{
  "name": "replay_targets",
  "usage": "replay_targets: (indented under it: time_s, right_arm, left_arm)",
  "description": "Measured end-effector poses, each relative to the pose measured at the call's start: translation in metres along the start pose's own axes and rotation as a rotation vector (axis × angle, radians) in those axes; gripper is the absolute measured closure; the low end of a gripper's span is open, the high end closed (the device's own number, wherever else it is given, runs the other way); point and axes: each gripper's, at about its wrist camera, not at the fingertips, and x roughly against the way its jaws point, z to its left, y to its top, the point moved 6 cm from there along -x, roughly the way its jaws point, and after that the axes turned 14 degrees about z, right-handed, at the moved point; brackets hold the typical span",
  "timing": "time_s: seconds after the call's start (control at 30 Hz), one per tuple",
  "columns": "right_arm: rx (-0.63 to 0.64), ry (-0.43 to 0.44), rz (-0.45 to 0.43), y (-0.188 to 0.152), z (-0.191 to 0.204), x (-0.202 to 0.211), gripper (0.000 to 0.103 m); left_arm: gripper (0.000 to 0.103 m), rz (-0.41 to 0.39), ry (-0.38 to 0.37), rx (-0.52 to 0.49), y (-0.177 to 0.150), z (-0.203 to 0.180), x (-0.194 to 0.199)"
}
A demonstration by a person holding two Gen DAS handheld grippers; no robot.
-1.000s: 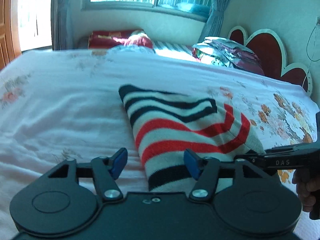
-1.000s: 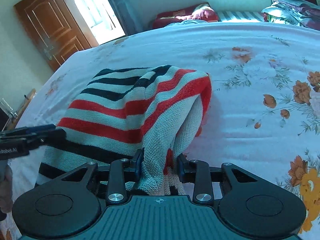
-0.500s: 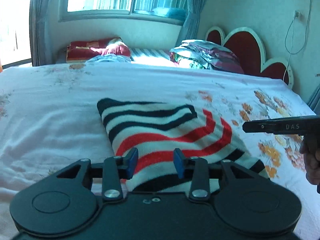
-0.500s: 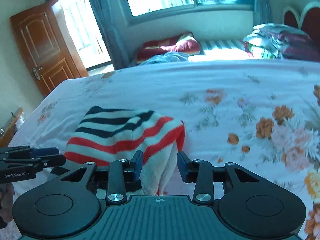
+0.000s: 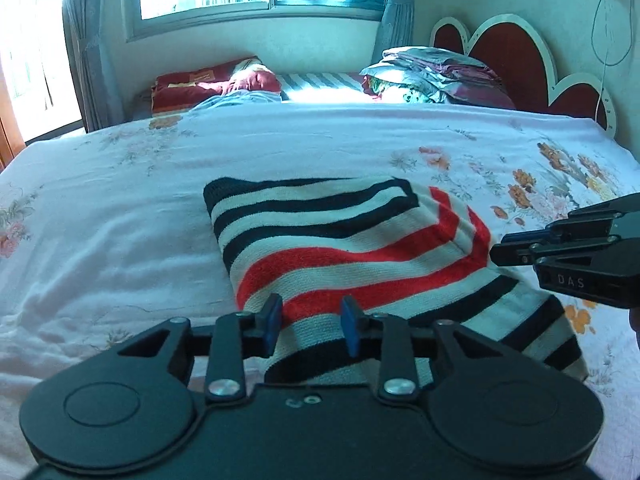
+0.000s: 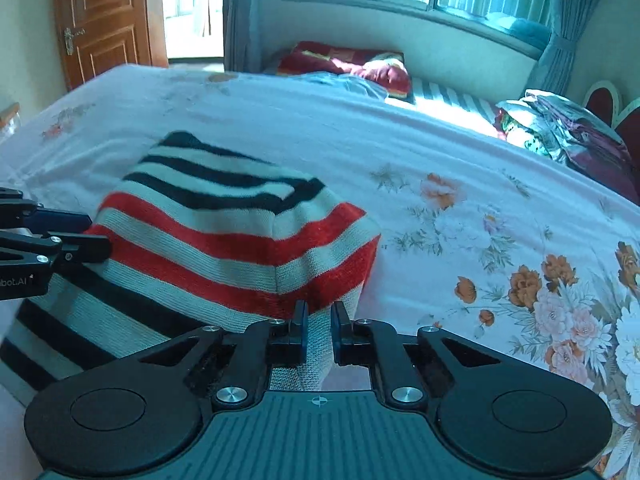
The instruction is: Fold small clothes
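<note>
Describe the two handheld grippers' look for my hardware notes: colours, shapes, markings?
Both are black. The left gripper has two round discs, silver pivot screws and blue finger pads. The right gripper has a ribbed body with a crosshair mark and dark pads; its side reads "DAS" in the left wrist view.

L gripper [image 5: 310,326] fingers just been closing round the stripy jumper [image 5: 360,264] edge on the bed [image 5: 120,240]. R gripper [image 5: 502,250] near its right side.

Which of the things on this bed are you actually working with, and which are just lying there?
In use: striped sweater, left gripper, right gripper.

Just lying there: red pillow, pile of folded bedding, floral bedsheet.
</note>
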Motion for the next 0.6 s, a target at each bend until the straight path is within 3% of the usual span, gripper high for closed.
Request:
replay_targets:
  time_s: [0.13,0.23,0.3,0.47,0.6]
  right_arm:
    - [0.067,0.059,-0.024,-0.023,0.019,0.034,0.092]
    - [0.096,0.067,0.017,-0.044,0.030,0.032,0.092]
    - [0.112,0.027,0.067,-0.057,0.029,0.013,0.093]
    - [0.168,-0.031,0.047,-0.063,0.035,0.005,0.094]
    - [0.161,-0.028,0.054,-0.068,0.032,0.009,0.094]
  left_arm:
    - [0.077,-0.029,-0.044,0.023,-0.026,-0.002,0.031]
    - [0.079,0.015,-0.048,0.039,-0.049,-0.007,0.027]
    - [0.079,0.028,-0.039,0.051,-0.063,-0.010,0.018]
    - [0.079,0.010,-0.014,0.047,-0.069,-0.011,0.014]
    - [0.079,0.026,0.005,0.046,-0.079,-0.015,0.016]
